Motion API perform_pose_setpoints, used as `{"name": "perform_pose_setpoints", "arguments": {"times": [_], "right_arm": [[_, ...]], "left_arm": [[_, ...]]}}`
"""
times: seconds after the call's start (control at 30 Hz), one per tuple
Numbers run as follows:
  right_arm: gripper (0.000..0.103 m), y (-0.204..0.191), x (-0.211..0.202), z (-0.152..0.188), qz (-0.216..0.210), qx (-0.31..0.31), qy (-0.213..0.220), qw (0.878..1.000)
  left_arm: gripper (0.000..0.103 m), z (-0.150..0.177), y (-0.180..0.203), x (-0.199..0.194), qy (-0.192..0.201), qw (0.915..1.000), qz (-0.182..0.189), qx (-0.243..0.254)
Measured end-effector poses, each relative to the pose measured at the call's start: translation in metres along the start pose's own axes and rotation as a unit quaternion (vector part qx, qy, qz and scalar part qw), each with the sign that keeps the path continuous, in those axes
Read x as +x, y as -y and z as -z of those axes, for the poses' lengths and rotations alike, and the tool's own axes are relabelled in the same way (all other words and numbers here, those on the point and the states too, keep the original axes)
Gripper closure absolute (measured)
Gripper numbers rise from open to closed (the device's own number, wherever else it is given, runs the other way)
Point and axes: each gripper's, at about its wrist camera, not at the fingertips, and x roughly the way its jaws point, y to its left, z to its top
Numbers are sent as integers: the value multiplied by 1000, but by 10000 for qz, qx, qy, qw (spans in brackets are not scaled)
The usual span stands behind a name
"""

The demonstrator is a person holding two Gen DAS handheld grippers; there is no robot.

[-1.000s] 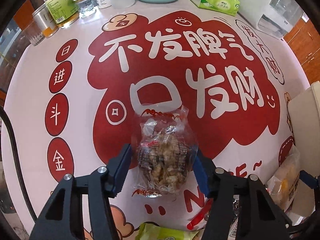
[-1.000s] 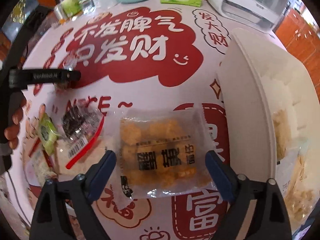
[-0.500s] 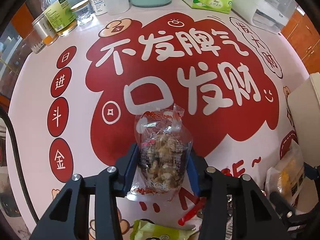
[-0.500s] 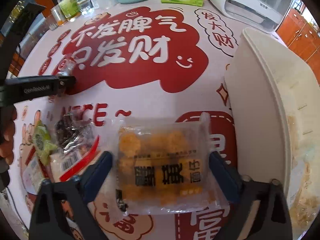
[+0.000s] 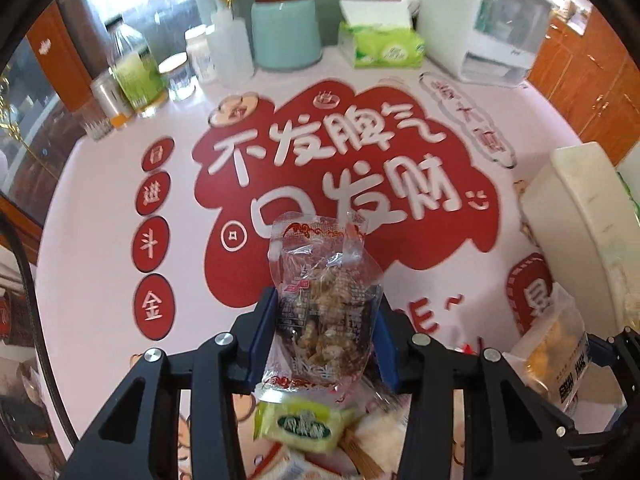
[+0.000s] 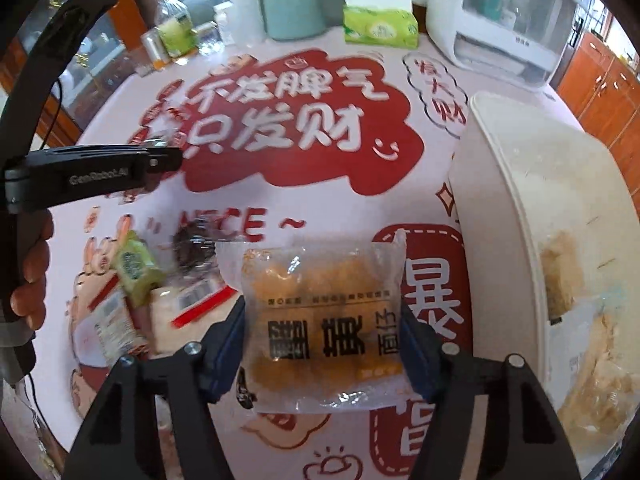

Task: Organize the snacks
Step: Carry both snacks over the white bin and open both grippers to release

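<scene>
My left gripper [image 5: 324,336] is shut on a clear packet of brown nutty snack [image 5: 324,304] and holds it upright above the red-printed tablecloth [image 5: 100,240]. The jaws of my right gripper [image 6: 322,336] are closing, and their blue pads press the two sides of a clear packet of yellow snacks [image 6: 324,308], which also shows in the left wrist view [image 5: 556,344]. A white bin [image 6: 500,184] with snacks inside stands just right of it. In the right wrist view the left gripper [image 6: 168,160] hangs at the left, held by a hand [image 6: 32,264].
A pile of loose snacks lies near the front, with a green packet [image 6: 134,266] and a red-striped bag [image 6: 192,304]. At the back stand bottles and jars [image 5: 132,76], a teal container [image 5: 286,32], a green tissue box [image 5: 380,46] and a white appliance [image 5: 492,24].
The left jaws shut on the nutty packet and lifted it off the cloth. The right jaws narrowed onto the yellow packet and rose a little with it.
</scene>
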Motion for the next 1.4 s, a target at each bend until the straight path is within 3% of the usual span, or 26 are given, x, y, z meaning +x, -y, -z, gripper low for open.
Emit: {"name": "perform_pose_setpoints", "arguments": {"times": [0.17, 0.33, 0.63, 0.87, 1.07, 1.4], "right_arm": [[35, -3, -52, 7, -301, 31, 565, 9979], [35, 10, -112, 20, -276, 81, 1254, 9917], [34, 66, -182, 40, 384, 680, 2225, 9718], [33, 110, -195, 54, 876, 934, 2353, 9634], [33, 147, -183, 62, 1056, 1188, 2219, 9620], [32, 184, -165, 72, 1119, 1378, 1975, 9641]], "left_arm": [[60, 6, 19, -45, 279, 9995, 46, 102], [60, 8, 54, -93, 674, 9973, 195, 218], [60, -10, 142, -143, 1204, 9898, 481, 592], [60, -27, 215, -147, 1309, 9859, 648, 817], [60, -32, 264, -133, 1249, 9859, 443, 1023], [60, -29, 299, -98, 893, 9896, 222, 1102]]}}
